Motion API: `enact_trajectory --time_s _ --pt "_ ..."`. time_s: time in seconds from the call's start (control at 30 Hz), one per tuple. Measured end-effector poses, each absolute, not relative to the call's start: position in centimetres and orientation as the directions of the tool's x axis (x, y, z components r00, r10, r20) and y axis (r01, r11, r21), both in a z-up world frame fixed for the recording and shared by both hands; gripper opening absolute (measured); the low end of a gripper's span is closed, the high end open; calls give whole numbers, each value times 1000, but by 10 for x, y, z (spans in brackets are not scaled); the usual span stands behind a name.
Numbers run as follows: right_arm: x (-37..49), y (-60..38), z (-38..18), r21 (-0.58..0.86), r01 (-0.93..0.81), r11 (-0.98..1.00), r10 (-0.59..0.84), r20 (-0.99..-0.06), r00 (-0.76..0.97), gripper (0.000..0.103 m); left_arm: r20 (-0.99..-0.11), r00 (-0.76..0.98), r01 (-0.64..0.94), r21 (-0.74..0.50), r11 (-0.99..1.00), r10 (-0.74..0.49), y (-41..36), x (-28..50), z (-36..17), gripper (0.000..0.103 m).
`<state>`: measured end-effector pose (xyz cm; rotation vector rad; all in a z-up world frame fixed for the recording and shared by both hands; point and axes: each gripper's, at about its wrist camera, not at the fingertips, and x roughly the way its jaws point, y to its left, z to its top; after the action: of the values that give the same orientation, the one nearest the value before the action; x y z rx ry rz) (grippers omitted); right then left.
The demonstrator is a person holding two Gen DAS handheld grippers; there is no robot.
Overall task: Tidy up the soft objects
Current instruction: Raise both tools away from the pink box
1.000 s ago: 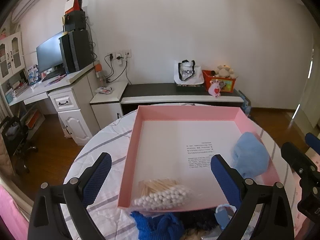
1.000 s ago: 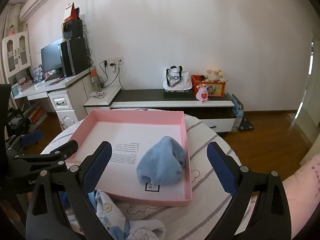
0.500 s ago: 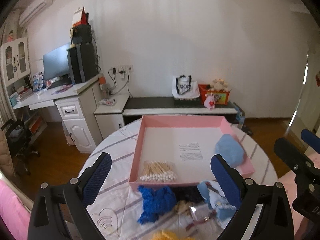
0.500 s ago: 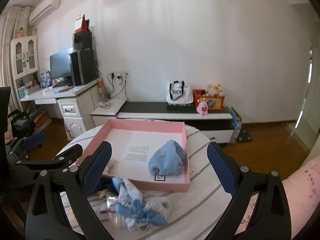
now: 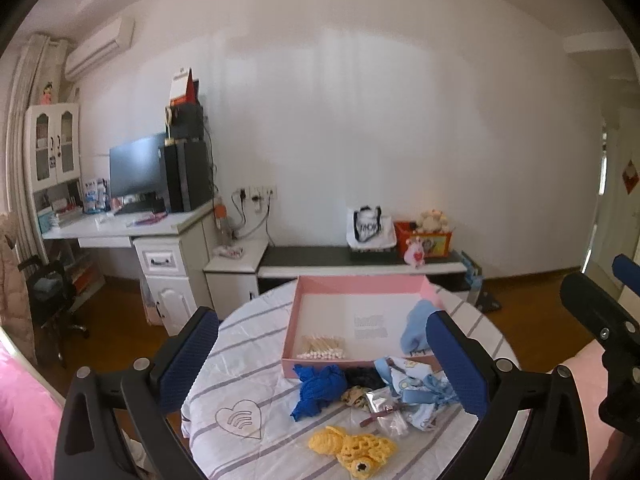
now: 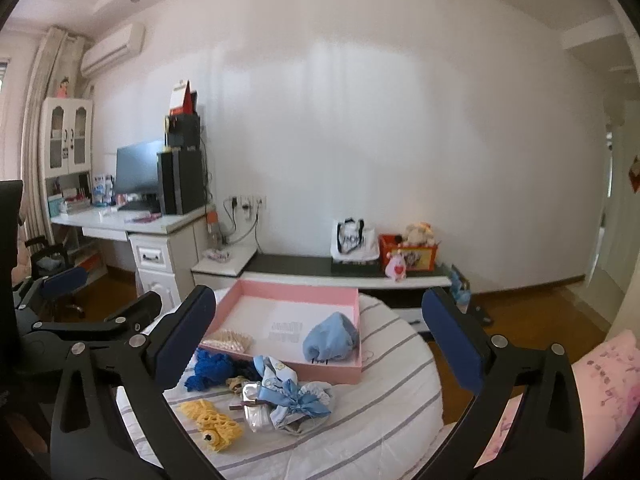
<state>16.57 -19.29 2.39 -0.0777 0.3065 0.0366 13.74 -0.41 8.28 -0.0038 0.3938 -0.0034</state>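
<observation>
A pink tray (image 5: 304,312) (image 6: 340,372) sits on the round striped table (image 5: 248,368) (image 6: 400,408). It holds a light blue soft item (image 5: 414,324) (image 6: 330,338) and a bag of cotton swabs (image 5: 322,347) (image 6: 228,338). In front of the tray lie a dark blue knit piece (image 5: 318,386) (image 6: 208,368), a yellow crochet fish (image 5: 352,446) (image 6: 212,420), a light blue patterned cloth with a bow (image 5: 416,384) (image 6: 292,396) and a small clear packet (image 5: 386,412). My left gripper (image 5: 324,364) and right gripper (image 6: 320,348) are open and empty, held back above the table.
A low TV bench (image 5: 360,268) with a tote bag (image 5: 366,228) and toy box (image 5: 428,236) stands along the far wall. A desk with monitor (image 5: 136,172) is at the left. A pink sleeve (image 6: 592,384) shows at the right.
Both grippers have pulled back and up from the tray. More of the table and the loose items in front of the tray came into view. Both stayed open.
</observation>
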Motion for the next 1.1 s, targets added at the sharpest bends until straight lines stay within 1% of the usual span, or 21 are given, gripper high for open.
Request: enact_trajectory --time_s 0.3,0.77,0.9,1.1 --pt "104 -191 54 -91 -38 995 22 -175 984 103 -278 960 3 -34 999 -12 5 66 99 103" --pt "48 -187 78 -117 -27 993 23 -37 999 103 -121 993 -22 -32 999 18 11 -3 98 103" --pt "39 -187 80 -117 -33 993 30 -20 999 103 -108 994 -36 -27 999 33 9 -8 91 103" --pt "38 -185 80 -124 -33 992 31 -16 999 103 -121 992 -45 -35 998 41 9 -4 85 103"
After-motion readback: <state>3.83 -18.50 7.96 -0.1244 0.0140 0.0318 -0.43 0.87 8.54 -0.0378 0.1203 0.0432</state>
